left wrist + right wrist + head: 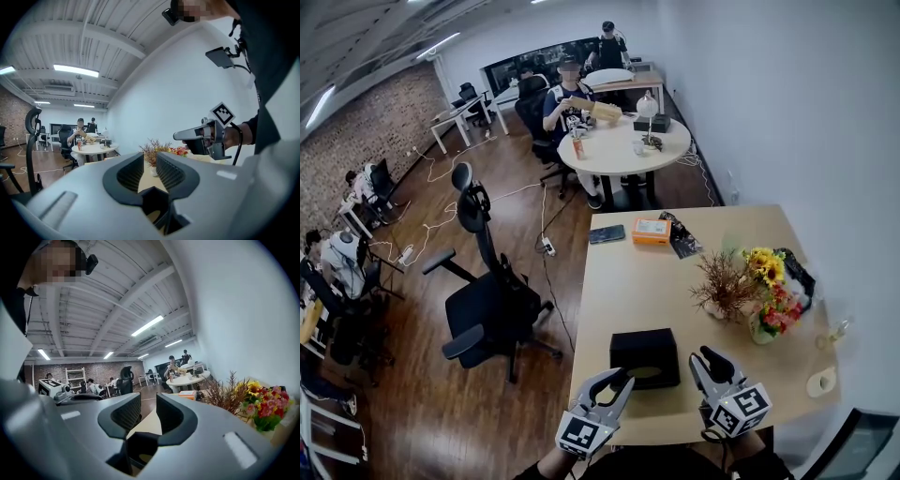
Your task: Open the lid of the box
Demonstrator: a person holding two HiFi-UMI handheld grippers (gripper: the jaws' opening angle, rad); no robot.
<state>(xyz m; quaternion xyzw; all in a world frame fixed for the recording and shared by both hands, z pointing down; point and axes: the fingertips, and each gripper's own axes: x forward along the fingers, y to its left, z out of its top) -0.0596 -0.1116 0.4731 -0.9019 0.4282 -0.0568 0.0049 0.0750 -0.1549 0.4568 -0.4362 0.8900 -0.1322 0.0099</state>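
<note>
Nearest, the left tool (pixel 614 382) hangs in the air just left of the black box (pixel 644 356) with its jaws closed to a sliver on nothing, and the right tool (pixel 710 361) hangs just right of the box, jaws a little apart and also empty. The box sits untouched, lid on, near the front edge of the pale worktop (pixel 619 281). Beyond the box to the right stand a dried plant (pixel 727 286) and bright flowers (pixel 773 300), and farthest behind the box lie an orange carton (pixel 652 230) and a phone (pixel 607 234).
</note>
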